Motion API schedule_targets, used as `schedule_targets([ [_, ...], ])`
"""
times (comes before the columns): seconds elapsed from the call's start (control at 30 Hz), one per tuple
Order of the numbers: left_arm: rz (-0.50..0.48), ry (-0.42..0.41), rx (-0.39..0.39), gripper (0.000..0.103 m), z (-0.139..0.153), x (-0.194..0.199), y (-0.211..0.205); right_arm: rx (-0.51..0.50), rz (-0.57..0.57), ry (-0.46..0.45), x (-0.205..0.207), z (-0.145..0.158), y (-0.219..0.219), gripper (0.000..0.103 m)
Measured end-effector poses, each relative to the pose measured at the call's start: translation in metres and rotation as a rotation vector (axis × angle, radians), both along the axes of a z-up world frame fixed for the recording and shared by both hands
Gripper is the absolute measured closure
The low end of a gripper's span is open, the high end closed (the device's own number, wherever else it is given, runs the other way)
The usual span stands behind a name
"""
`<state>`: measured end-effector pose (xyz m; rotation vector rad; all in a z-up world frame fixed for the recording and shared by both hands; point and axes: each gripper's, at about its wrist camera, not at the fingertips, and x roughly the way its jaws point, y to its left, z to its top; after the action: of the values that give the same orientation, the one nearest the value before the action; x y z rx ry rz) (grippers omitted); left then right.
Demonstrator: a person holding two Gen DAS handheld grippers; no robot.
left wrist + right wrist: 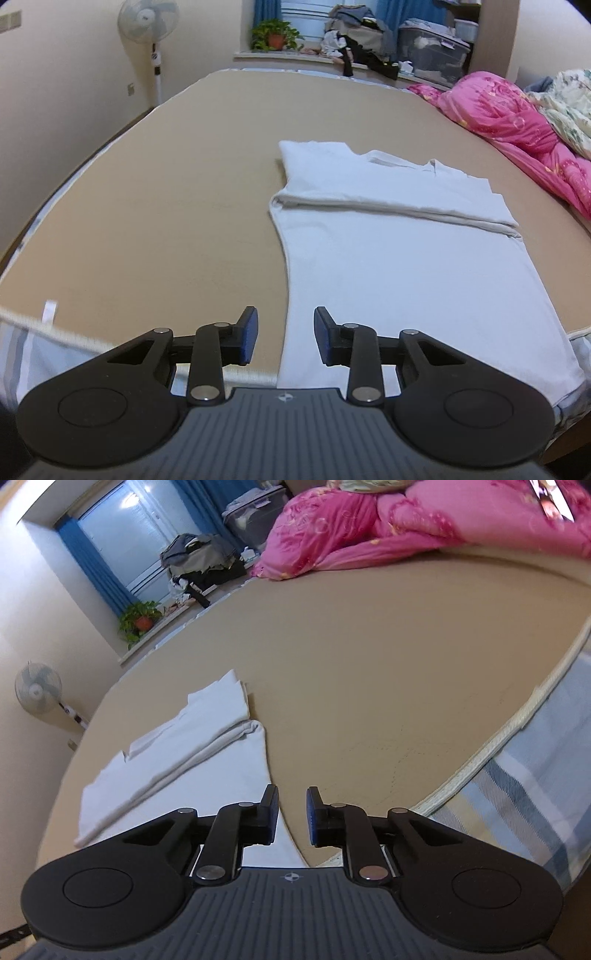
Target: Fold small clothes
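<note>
Left gripper point(284, 338): you are holding it with jaws apart and nothing between the pads, hovering over the near left edge of the white shirt point(388, 258).
Right gripper point(291, 818): you are holding it with jaws narrowly apart and empty, above the shirt's near right edge.
Shirt position: it is lying flat on the tan bed surface point(166, 203), its far part already folded over into a thick band, its near end reaching the mattress edge point(491, 738).
Risk, uneven fold: if you are gripping the two near corners at different depths, the next fold is likely skewing.
Risk, slippage: a thin pinch on one layer could be letting the cloth slide off the bed edge.
Risk, disturbance: lifting too sharply may be undoing the folded band.
</note>
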<state>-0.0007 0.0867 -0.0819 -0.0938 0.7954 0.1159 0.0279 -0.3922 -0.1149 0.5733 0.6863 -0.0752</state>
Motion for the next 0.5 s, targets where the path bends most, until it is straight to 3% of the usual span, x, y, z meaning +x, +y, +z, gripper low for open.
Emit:
schedule_targets([
  [0.3, 0.002, 0.074, -0.019, 0.065, -0.033, -0.011, 0.005, -0.152, 0.077, 0.039, 0.0, -0.005, 0.028, 0.085],
  [0.5, 0.045, 0.178, -0.162, 0.075, -0.055, -0.014, 0.024, -0.213, 0.13, 0.131, -0.005, -0.018, 0.034, 0.079],
])
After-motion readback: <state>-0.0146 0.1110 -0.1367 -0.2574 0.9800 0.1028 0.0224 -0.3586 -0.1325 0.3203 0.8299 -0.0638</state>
